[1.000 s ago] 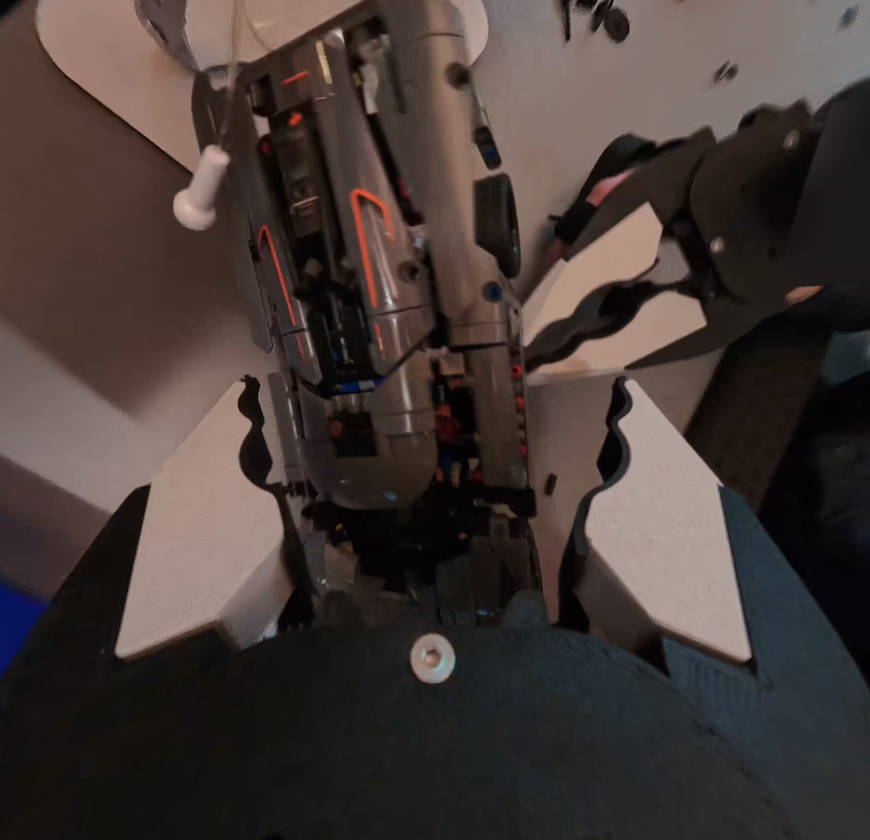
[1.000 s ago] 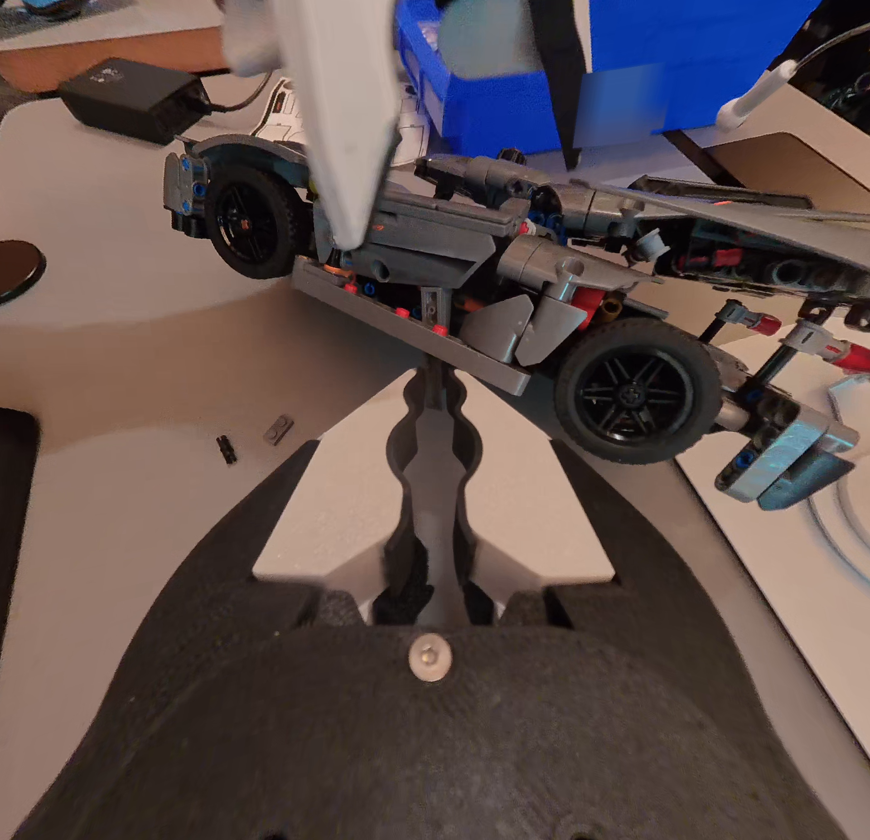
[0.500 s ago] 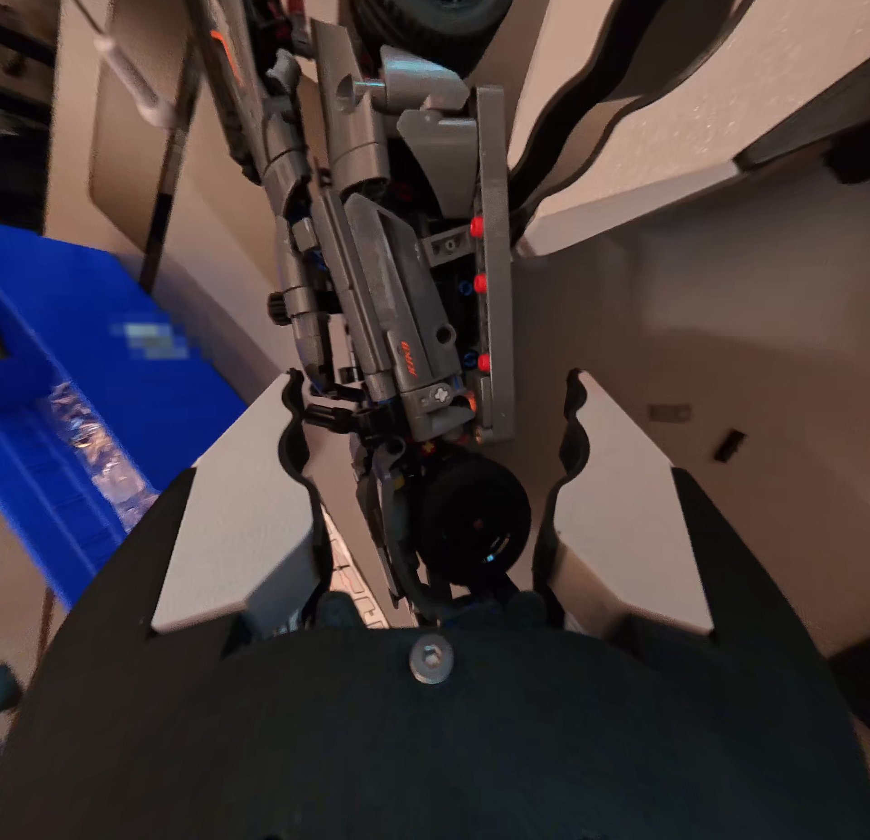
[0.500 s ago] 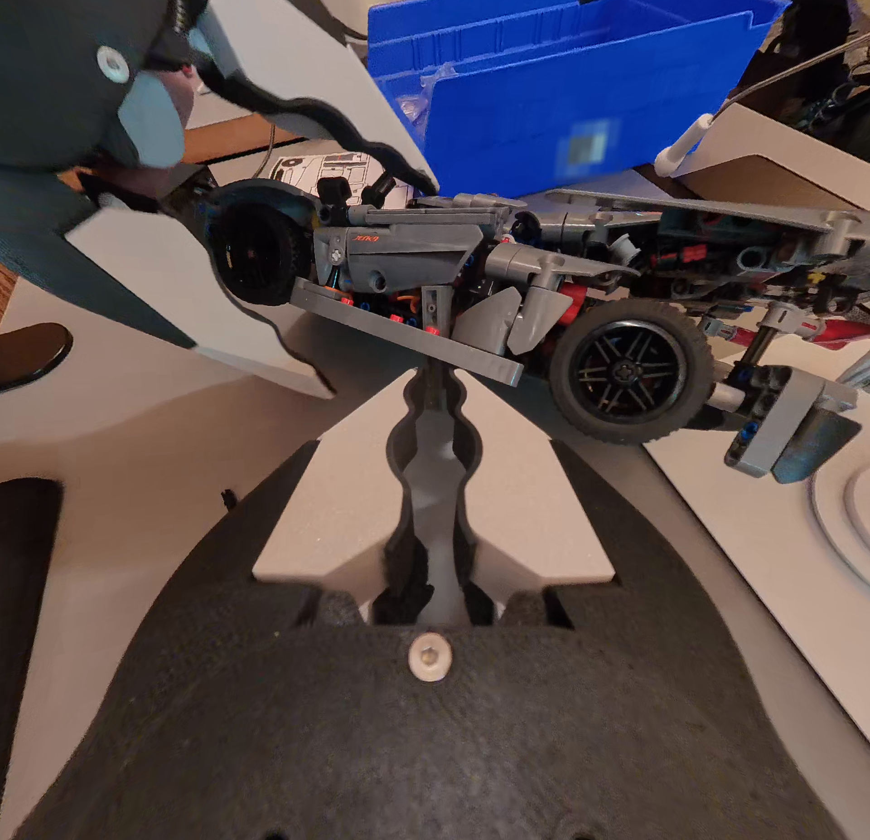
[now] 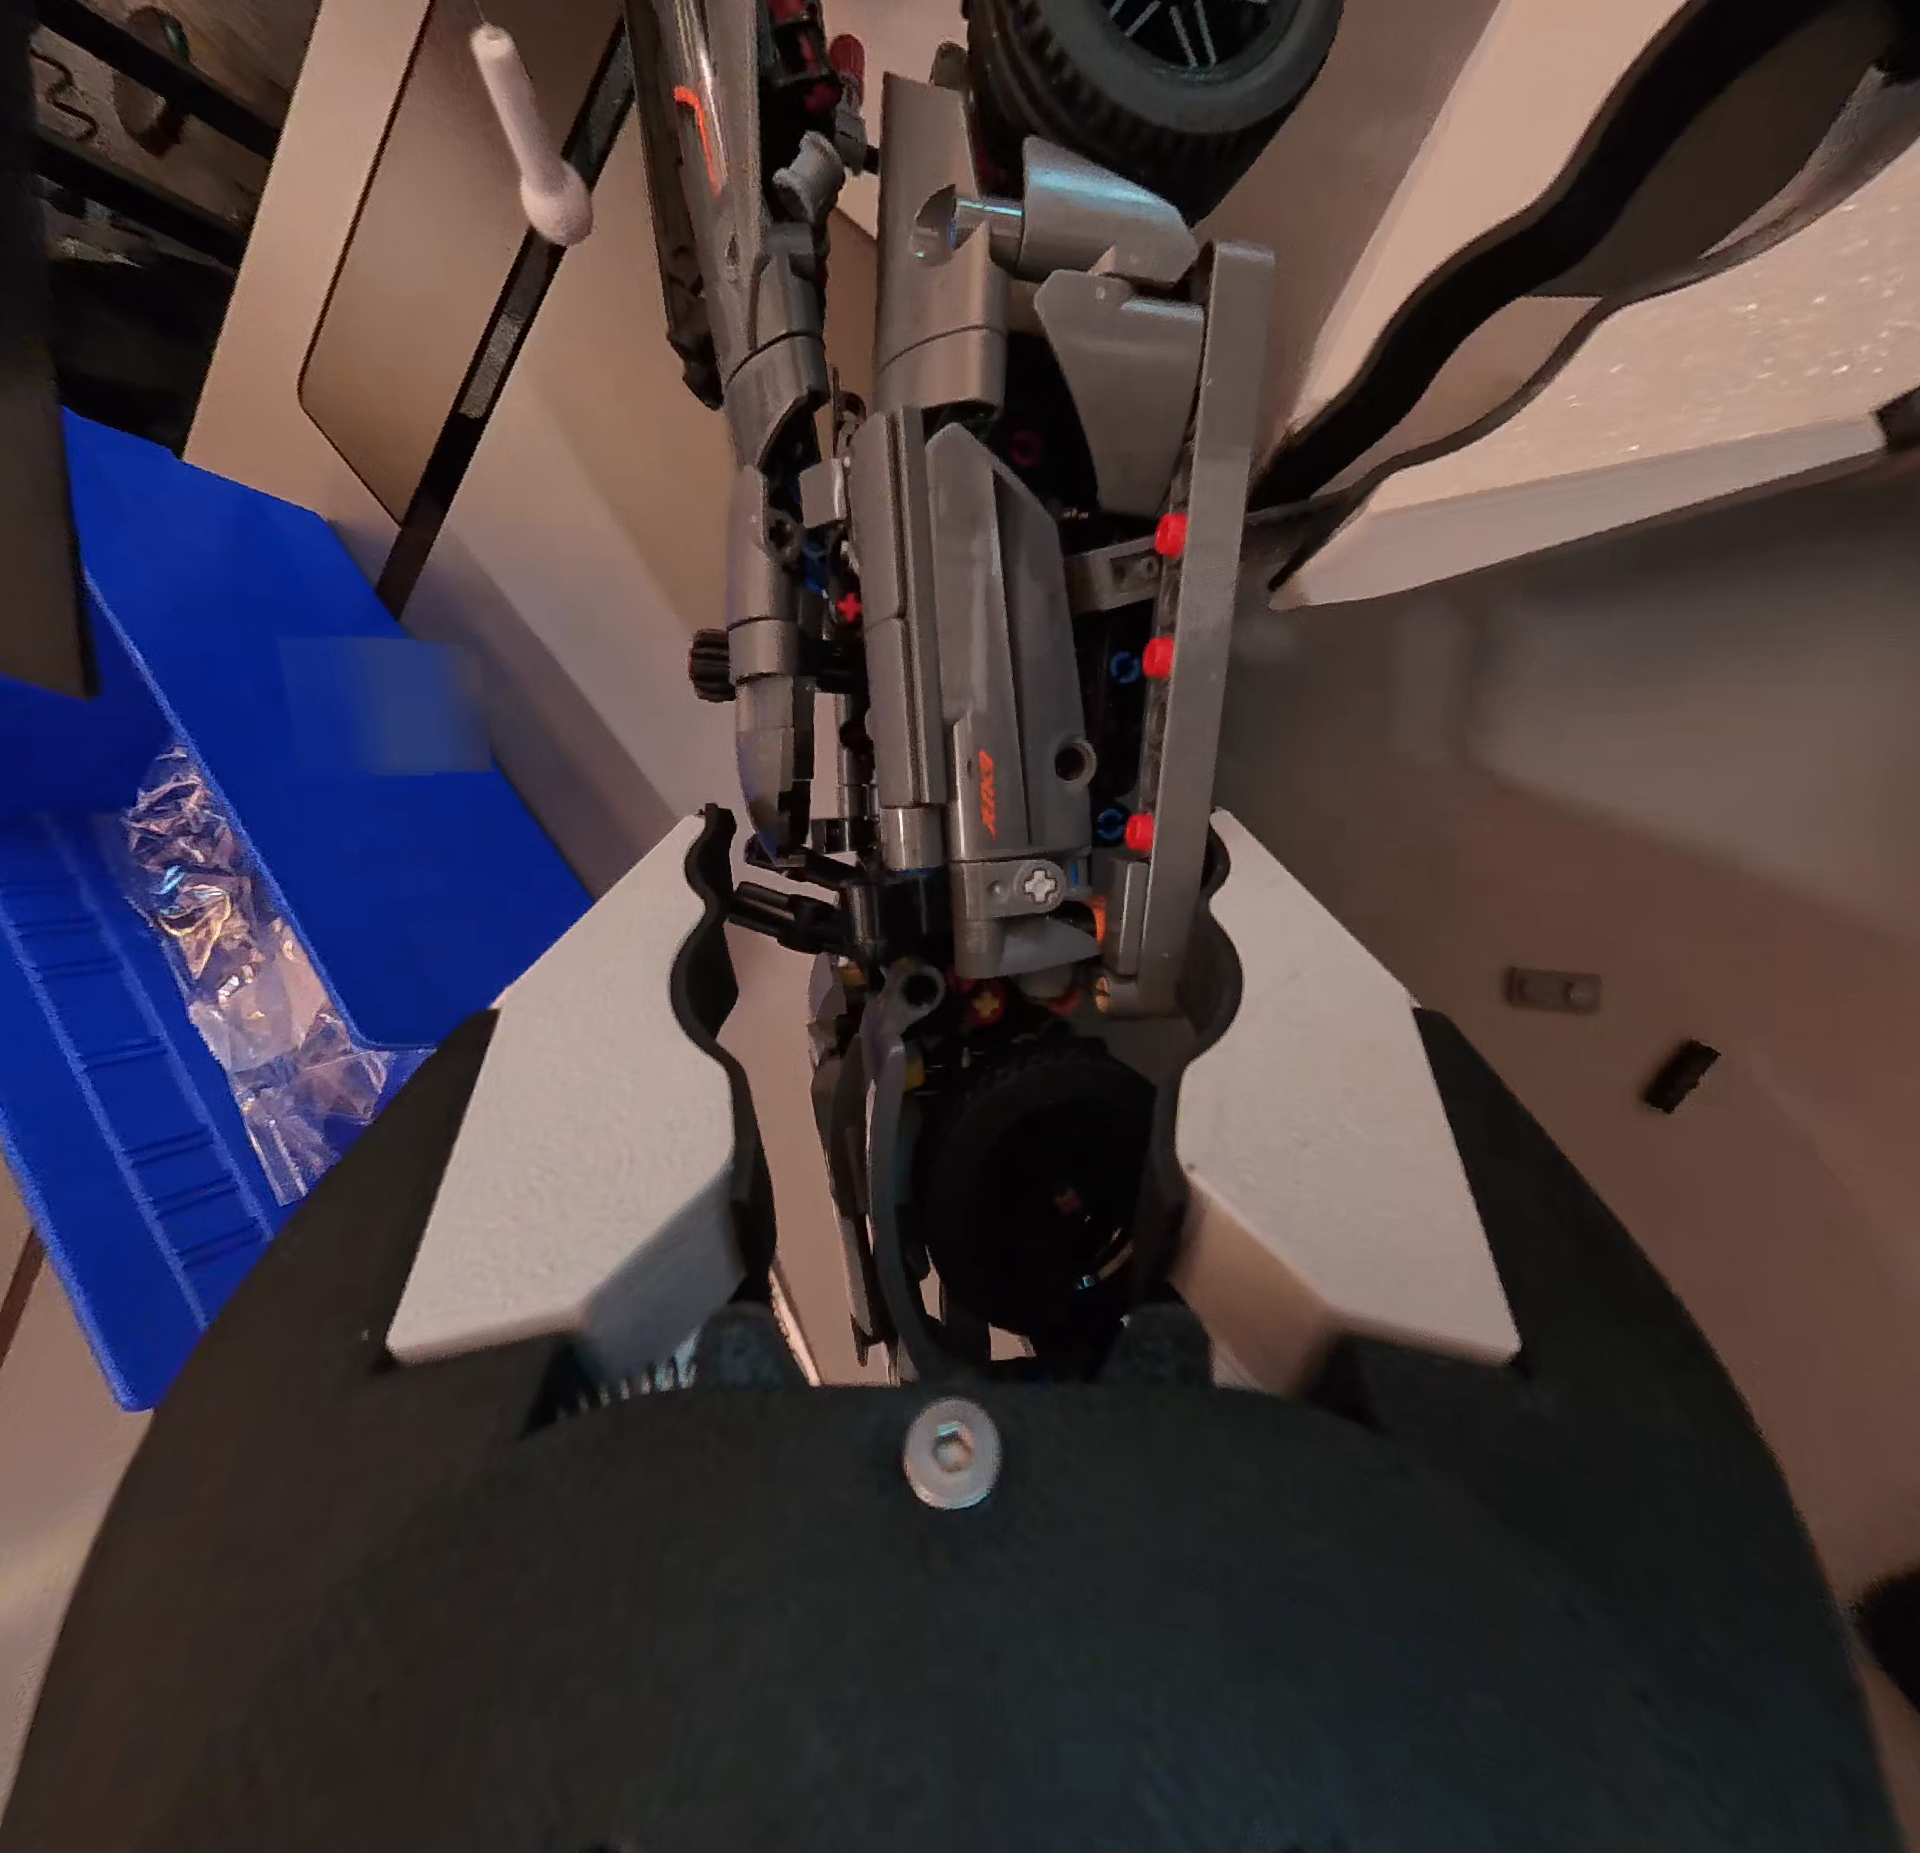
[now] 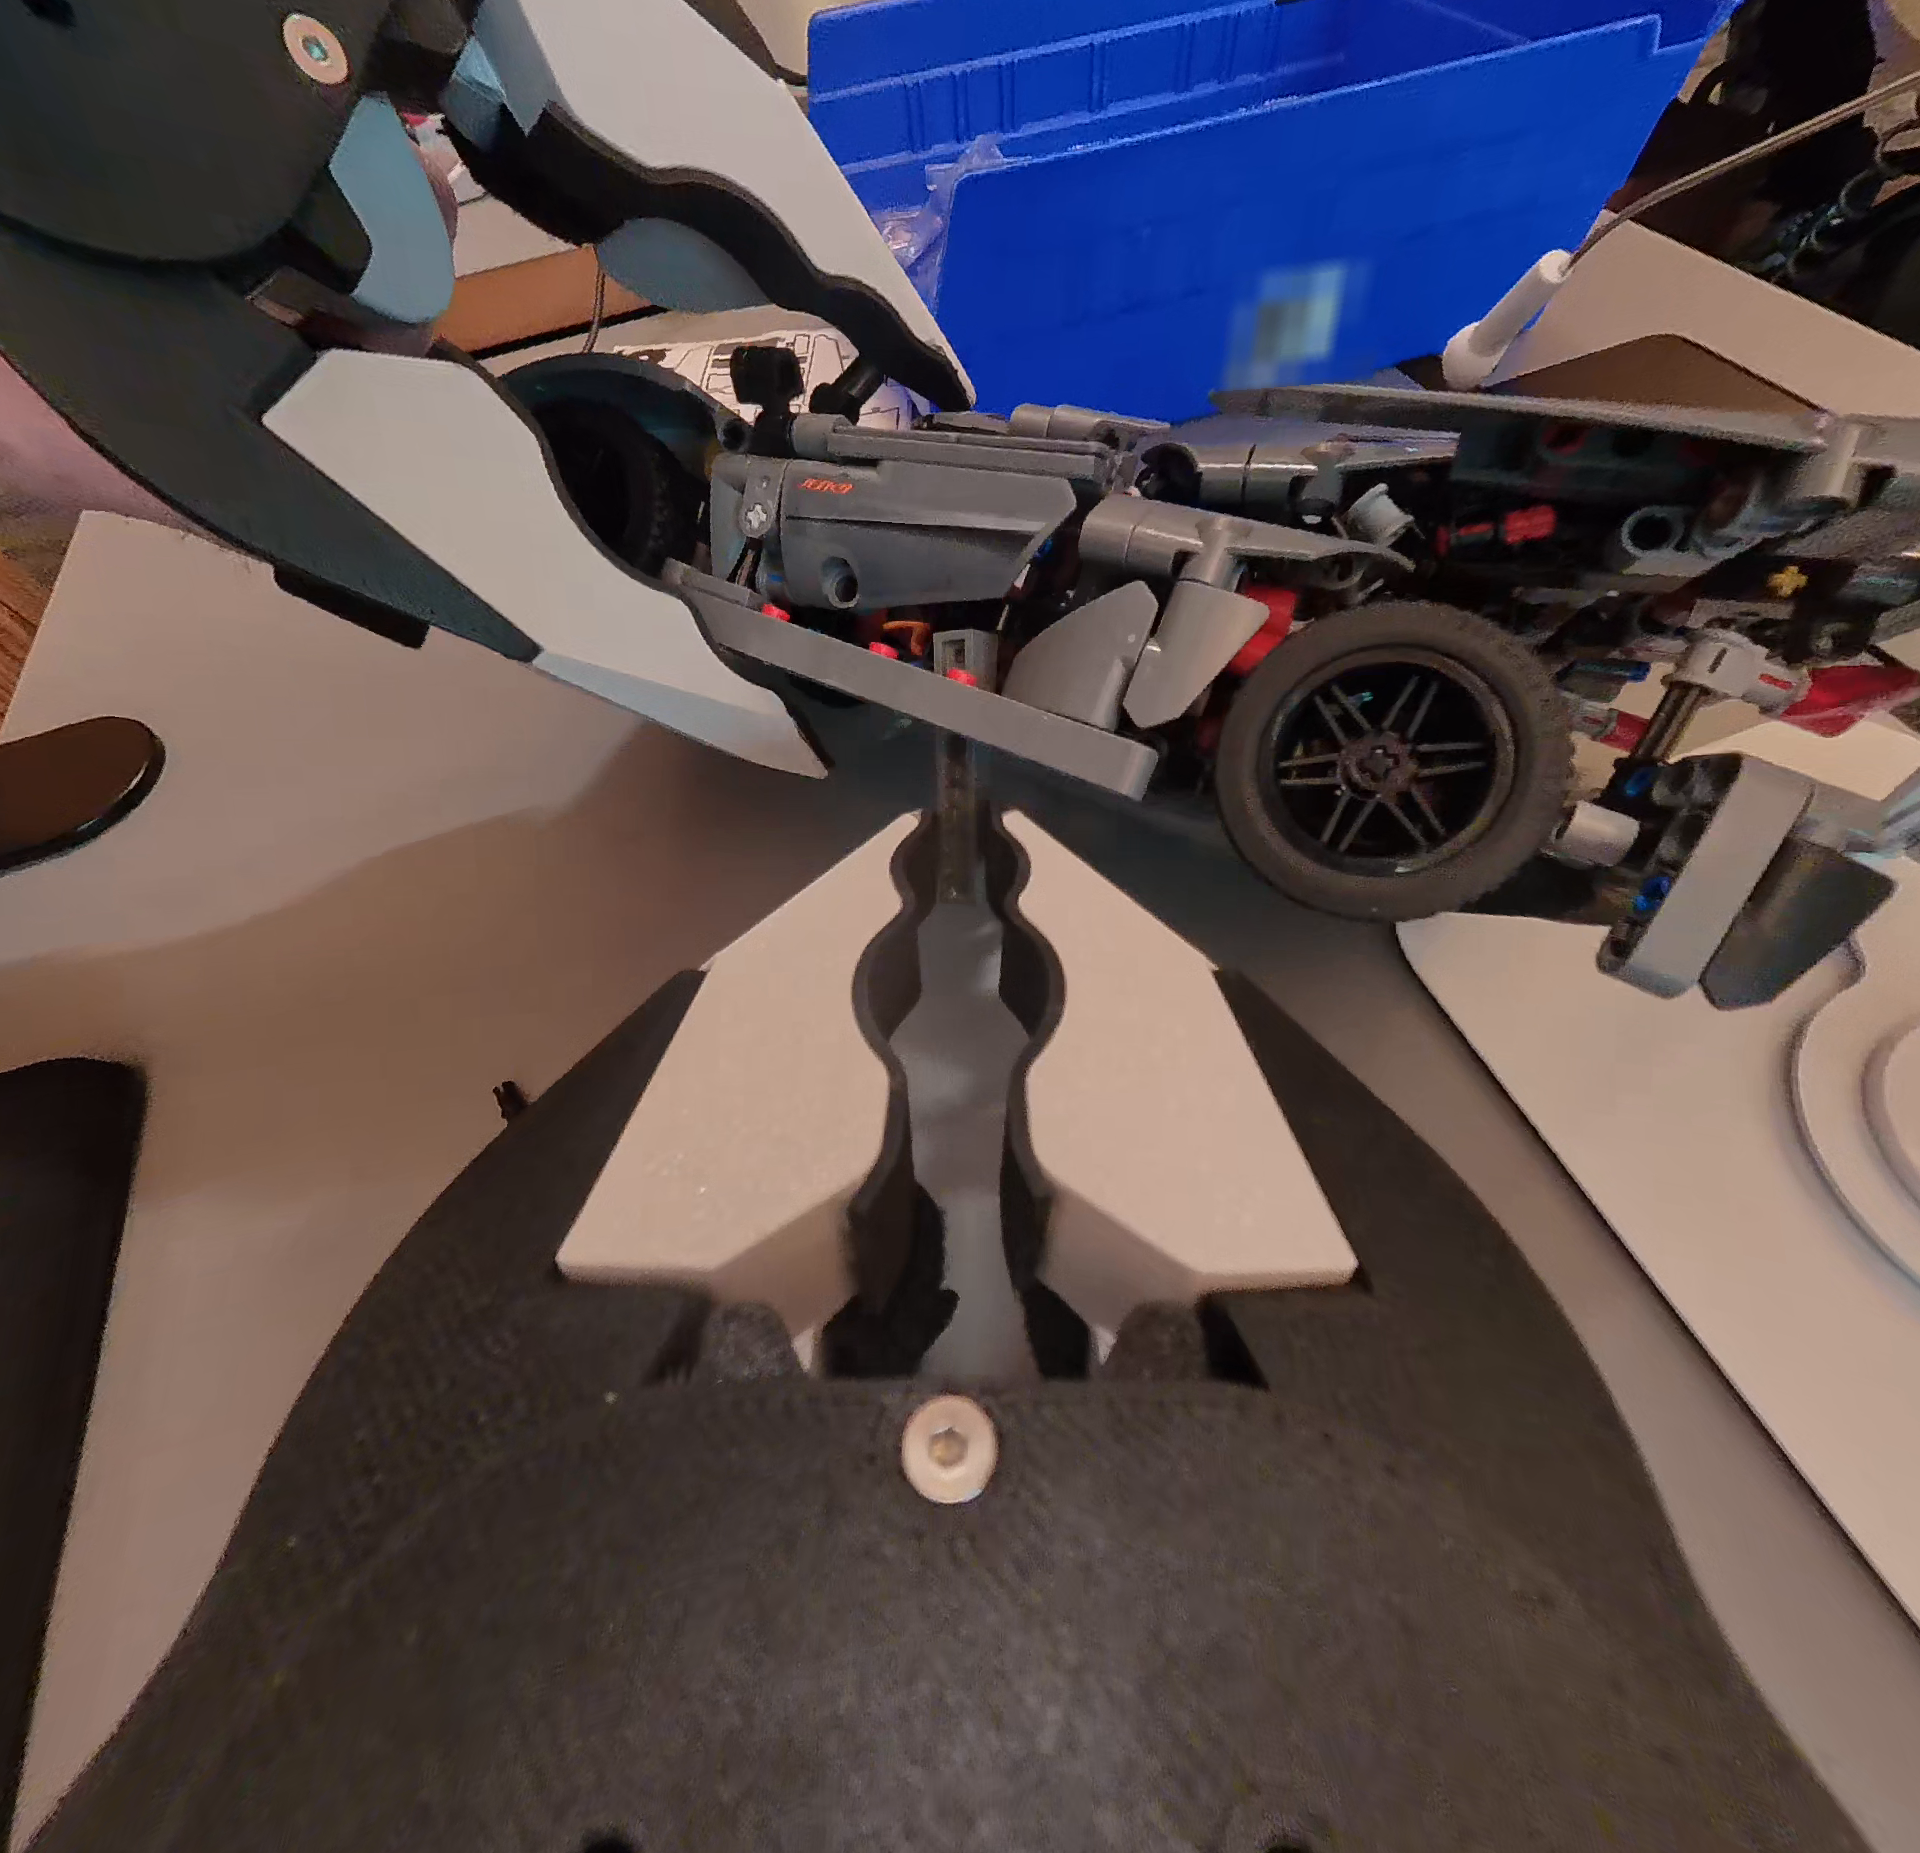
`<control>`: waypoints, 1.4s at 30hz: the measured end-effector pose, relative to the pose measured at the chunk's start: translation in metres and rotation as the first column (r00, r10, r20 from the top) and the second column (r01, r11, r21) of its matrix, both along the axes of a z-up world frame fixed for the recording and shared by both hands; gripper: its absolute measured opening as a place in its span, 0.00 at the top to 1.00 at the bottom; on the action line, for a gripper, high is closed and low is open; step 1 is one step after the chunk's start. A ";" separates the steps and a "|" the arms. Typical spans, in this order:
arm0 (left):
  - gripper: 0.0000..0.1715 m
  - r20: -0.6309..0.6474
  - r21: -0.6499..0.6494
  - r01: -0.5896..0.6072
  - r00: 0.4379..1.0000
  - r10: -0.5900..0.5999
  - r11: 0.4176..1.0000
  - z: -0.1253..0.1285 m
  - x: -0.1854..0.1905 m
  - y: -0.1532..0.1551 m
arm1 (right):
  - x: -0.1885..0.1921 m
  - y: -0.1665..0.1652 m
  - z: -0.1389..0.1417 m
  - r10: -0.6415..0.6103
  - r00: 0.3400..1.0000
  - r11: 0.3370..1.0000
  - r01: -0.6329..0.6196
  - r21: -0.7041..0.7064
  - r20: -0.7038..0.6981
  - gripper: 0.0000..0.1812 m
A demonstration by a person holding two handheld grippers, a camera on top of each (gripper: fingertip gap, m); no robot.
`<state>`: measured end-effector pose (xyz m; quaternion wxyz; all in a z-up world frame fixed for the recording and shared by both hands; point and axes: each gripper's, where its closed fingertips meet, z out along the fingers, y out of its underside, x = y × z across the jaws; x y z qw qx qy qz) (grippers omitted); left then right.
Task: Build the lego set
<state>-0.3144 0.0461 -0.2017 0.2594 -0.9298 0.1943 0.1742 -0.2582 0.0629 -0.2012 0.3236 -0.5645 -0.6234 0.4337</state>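
Repositioning step: right gripper (image 6: 958, 837) clamps the car's (image 6: 1143, 577) sill; left gripper (image 5: 961, 930), jaws wide, straddles its front. Next: close squarely.

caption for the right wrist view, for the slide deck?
Right gripper shut on the side sill of a grey lego car held above the table, while the open left gripper straddles its front end; blue bin behind.
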 end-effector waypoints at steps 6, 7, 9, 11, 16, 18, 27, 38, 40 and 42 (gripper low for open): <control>0.50 0.042 0.011 -0.005 0.999 0.004 1.000 0.000 -0.002 0.002 | 0.000 0.000 -0.002 -0.006 1.000 1.000 0.006 -0.030 0.010 0.97; 0.50 0.048 0.011 -0.005 0.999 0.004 1.000 0.000 -0.002 0.002 | 0.001 0.000 -0.002 -0.006 1.000 1.000 0.007 -0.029 0.012 0.97; 0.50 0.049 0.013 -0.001 0.999 0.000 1.000 0.001 -0.002 0.002 | 0.001 -0.002 -0.002 -0.002 1.000 0.998 0.003 -0.066 0.015 0.97; 0.50 0.056 0.014 -0.001 0.998 0.000 1.000 0.000 -0.002 0.002 | 0.002 -0.001 -0.003 0.002 1.000 0.998 0.000 -0.064 0.019 0.97; 0.50 0.052 0.021 0.009 0.999 -0.010 1.000 0.000 -0.001 0.002 | 0.005 -0.002 -0.004 0.011 0.999 0.996 -0.007 -0.090 0.043 0.97; 0.50 0.050 0.026 0.012 0.999 -0.014 1.000 0.000 0.000 0.002 | 0.008 -0.001 -0.006 0.016 0.998 0.995 -0.010 -0.099 0.057 0.97; 0.50 0.045 0.026 0.010 0.999 -0.011 1.000 -0.001 -0.001 0.003 | 0.029 -0.001 -0.028 0.078 0.969 0.995 -0.091 0.048 0.234 0.97; 0.51 -0.027 0.038 0.018 0.999 -0.017 0.999 -0.003 0.004 0.001 | 0.068 -0.019 -0.072 0.238 0.825 0.928 -0.349 0.129 0.512 0.97; 0.50 -0.035 0.044 0.019 0.999 -0.018 0.999 -0.003 0.005 0.001 | 0.072 -0.021 -0.073 0.264 0.812 0.921 -0.372 0.113 0.520 0.97; 0.50 -0.034 0.052 0.022 0.999 -0.020 0.998 -0.004 0.006 0.001 | 0.077 -0.025 -0.073 0.296 0.795 0.915 -0.394 0.081 0.529 0.96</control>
